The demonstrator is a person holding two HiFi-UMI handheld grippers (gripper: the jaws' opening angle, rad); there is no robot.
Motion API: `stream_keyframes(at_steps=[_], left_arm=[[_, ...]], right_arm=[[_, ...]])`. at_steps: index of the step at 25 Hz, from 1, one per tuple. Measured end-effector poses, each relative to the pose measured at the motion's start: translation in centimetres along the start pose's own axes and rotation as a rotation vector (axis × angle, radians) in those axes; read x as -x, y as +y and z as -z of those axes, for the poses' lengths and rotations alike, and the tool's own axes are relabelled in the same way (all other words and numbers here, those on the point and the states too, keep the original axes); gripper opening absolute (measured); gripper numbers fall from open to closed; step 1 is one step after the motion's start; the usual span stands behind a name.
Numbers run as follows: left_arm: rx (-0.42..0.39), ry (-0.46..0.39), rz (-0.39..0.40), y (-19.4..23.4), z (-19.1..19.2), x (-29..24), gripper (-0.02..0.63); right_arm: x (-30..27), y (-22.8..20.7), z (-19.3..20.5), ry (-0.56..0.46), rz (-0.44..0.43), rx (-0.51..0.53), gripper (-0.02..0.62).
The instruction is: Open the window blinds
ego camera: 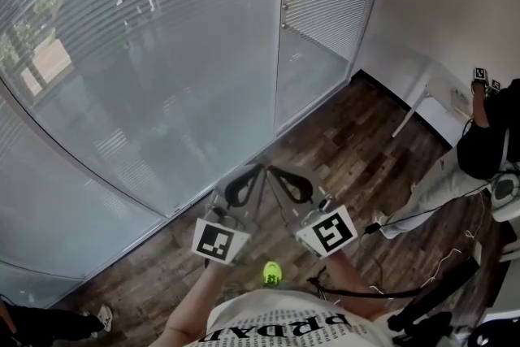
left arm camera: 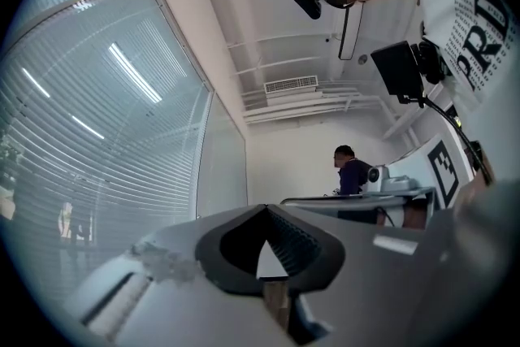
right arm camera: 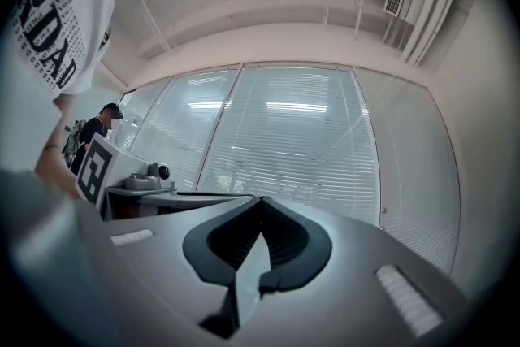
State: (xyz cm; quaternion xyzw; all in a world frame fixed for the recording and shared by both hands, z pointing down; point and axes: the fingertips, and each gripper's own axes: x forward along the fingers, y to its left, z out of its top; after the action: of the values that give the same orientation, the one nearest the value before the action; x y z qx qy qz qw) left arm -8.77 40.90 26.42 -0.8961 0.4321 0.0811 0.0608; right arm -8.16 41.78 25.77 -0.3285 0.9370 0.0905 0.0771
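Grey-white slatted blinds (ego camera: 122, 53) cover the tall window panes across the left and top of the head view. Their slats lie shut, so the task looks barely started. I read this as the approach, with nothing gripped yet.

Below them, over the wooden floor (ego camera: 341, 142), the left hand-held gripper (ego camera: 260, 167) sits close to the person's body. Its jaws are pressed together tip to tip with nothing between them. Just beside it, the right hand-held gripper (ego camera: 272, 169) is likewise pressed together and empty. Both are well apart from the blinds.

The next move, as I judge it, calls for finding a cord, wand or switch, but none shows plainly in any view. The slats seem to sit behind glass, so grabbing them directly may not be possible.

Further right, a white pole (ego camera: 410, 110) leans by the wall and a black cable (ego camera: 406, 292) trails over the floor. Another person (ego camera: 487, 134) is at the right edge. The cable could snag a foot on the way in.
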Motion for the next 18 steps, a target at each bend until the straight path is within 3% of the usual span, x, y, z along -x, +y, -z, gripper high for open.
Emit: stream_keyframes(at_steps=[7,18], left_arm=[[-0.017,0.031,-0.010,-0.6,-3.3,-3.2,-0.008],[-0.007,0.010,-0.022,1.5,0.1,-5.2,-0.008]], right_arm=[[0.1,-3.0,-3.7,-0.027,0.008,-0.039,0.005],[-1.5,-5.2,0.0,-0.011,-0.001,-0.011,0.005]])
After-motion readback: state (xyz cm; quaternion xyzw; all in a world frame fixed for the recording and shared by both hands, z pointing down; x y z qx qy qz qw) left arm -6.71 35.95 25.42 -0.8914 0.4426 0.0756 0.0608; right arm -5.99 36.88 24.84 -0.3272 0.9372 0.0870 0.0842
